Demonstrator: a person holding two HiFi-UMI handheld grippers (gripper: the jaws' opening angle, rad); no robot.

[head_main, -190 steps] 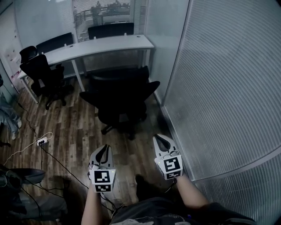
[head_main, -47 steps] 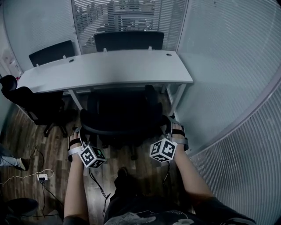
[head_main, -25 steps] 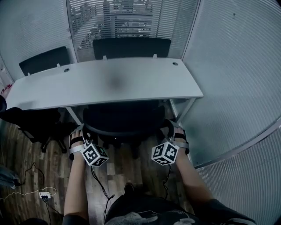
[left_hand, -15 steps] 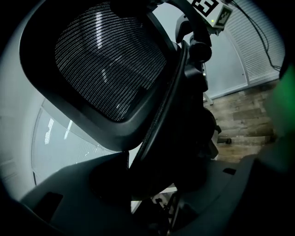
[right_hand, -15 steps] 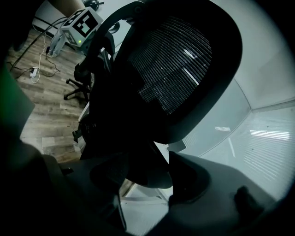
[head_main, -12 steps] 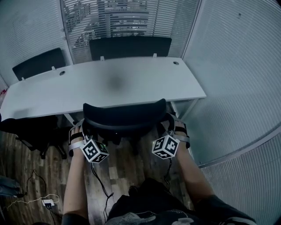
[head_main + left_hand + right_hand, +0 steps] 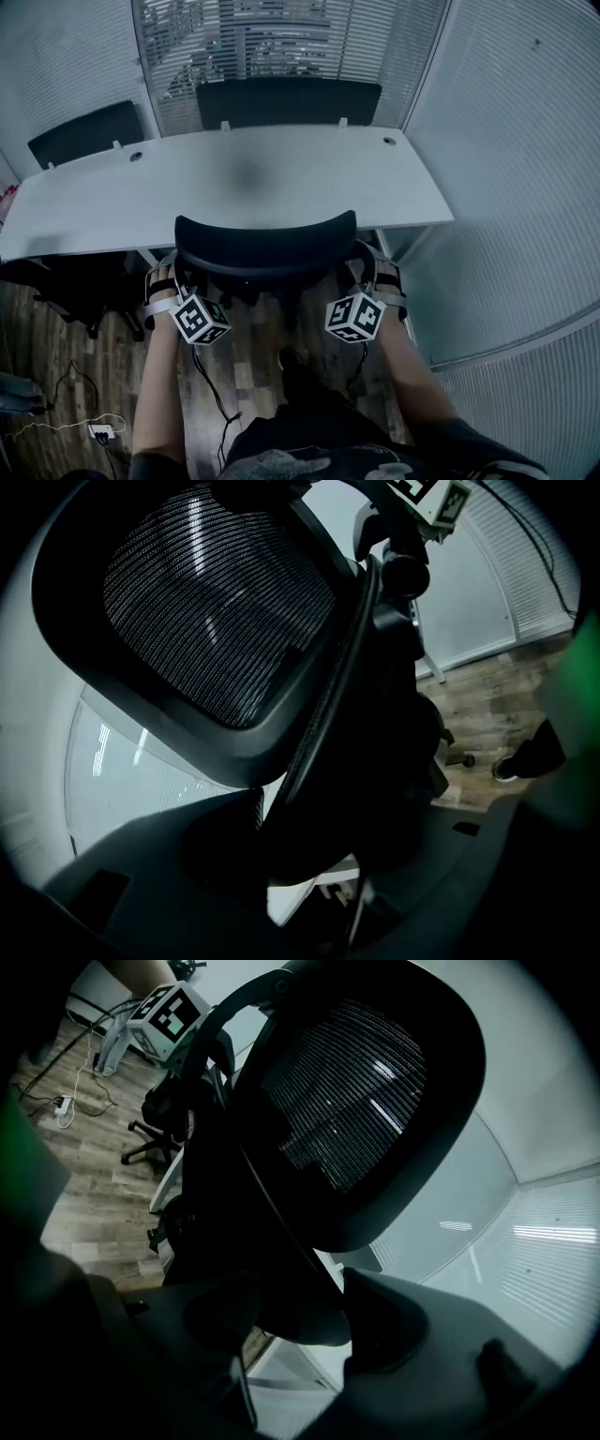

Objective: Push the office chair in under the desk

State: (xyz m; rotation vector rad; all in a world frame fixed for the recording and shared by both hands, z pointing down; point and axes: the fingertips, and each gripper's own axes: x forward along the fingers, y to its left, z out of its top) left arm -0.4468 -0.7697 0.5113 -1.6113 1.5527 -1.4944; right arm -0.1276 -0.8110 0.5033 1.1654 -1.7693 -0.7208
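Head view: the office chair (image 7: 265, 246) is clamped at the side edges of its backrest by the left hand-held gripper (image 7: 174, 274) and the right hand-held gripper (image 7: 362, 270), both equally near. Straight ahead lies the desk (image 7: 281, 178), its edge parallel to the backrest, with the seat hidden beneath it.

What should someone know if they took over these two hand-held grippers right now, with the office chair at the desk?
Grippers: the left gripper has its jaws closed on the left edge of the office chair backrest; the right gripper has its jaws closed on the right edge.
Things: the chair faces the desk, its seat hidden beneath the top and its backrest close to the near edge.
Done: chair gripped and mostly tucked in.
Left: push in any last bit, then open both jaws and step back.
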